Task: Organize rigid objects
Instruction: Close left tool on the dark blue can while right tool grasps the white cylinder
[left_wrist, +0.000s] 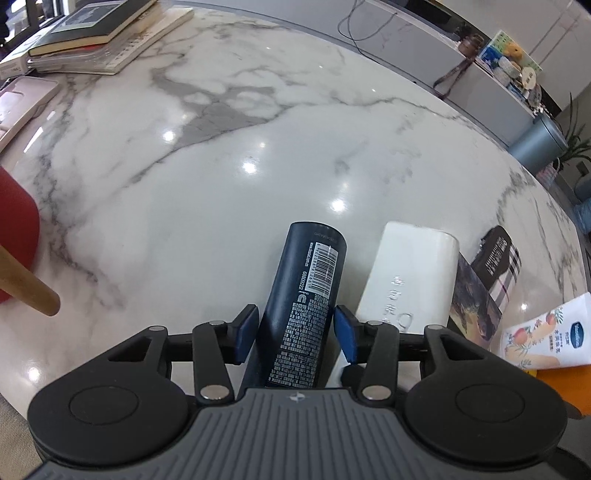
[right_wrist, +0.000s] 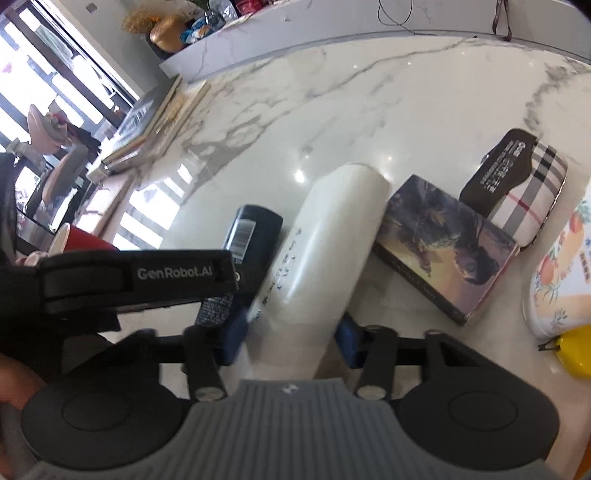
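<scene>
A dark blue bottle (left_wrist: 304, 295) with a barcode lies on the marble table (left_wrist: 221, 147) between my left gripper's (left_wrist: 295, 328) blue pads; a narrow gap shows on each side, so the jaws stand open around it. A white bottle (left_wrist: 406, 280) lies just to its right. In the right wrist view my right gripper (right_wrist: 291, 339) straddles the white bottle (right_wrist: 325, 251) with its pads close to both sides, apart from it. The dark bottle (right_wrist: 251, 232) lies to its left, partly hidden by the left gripper's body (right_wrist: 129, 280).
A picture book (right_wrist: 443, 240), a plaid glasses case (right_wrist: 517, 184) and a fruit-print tube (right_wrist: 561, 258) lie in a row to the right. A yellow object (right_wrist: 576, 350) sits at the right edge. Stacked books (left_wrist: 96, 33) at far left; red cup (left_wrist: 14, 236) at left.
</scene>
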